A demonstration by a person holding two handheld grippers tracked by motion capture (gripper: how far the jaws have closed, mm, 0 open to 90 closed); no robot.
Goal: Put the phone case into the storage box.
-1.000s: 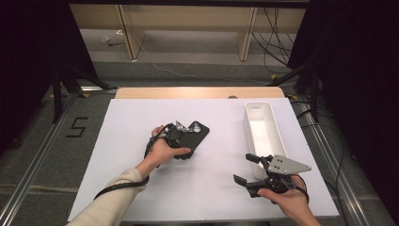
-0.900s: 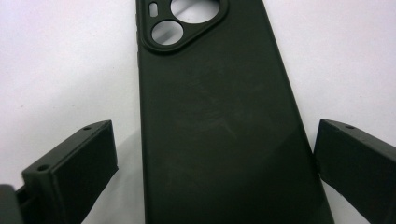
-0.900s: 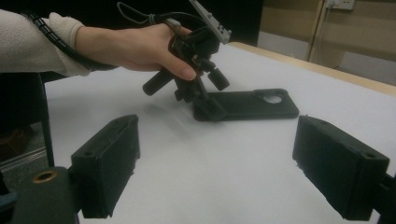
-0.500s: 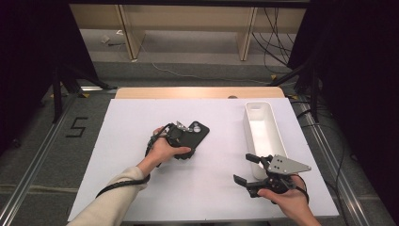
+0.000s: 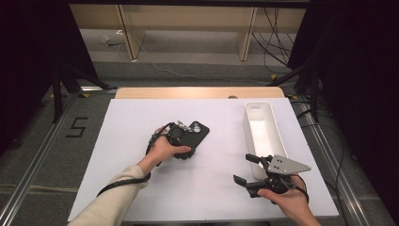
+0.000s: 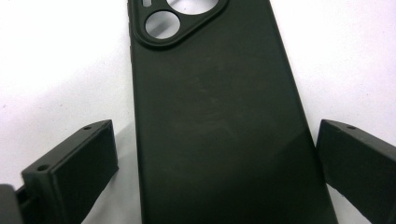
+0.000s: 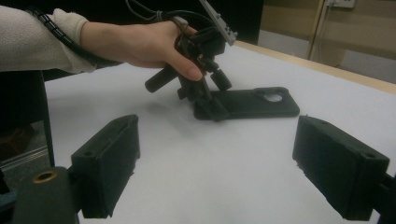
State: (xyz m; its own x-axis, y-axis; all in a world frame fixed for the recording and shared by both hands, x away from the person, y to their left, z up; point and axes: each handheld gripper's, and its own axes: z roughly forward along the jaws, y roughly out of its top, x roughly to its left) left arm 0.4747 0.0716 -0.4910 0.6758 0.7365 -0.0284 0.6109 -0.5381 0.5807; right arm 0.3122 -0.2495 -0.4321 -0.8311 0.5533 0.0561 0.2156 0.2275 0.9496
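The bench (image 5: 141, 188) is covered by a white sheet, with a bare wooden strip visible along its far edge. A long white tray (image 5: 263, 129) is positioned near the right edge, its length running from the far edge toward the near edge. A black phone case (image 5: 194, 134) is laid flat at about the middle of the bench, camera cutout toward the far edge. The left gripper (image 5: 181, 141) is angled down over the near end of the case; in the left gripper view its jaws are seen apart, one on each side of the case (image 6: 219, 121), with a gap visible at each side. The right gripper (image 5: 247, 168) is held near the near right corner, just beside the tray's near end, with its jaws spread and nothing between them.
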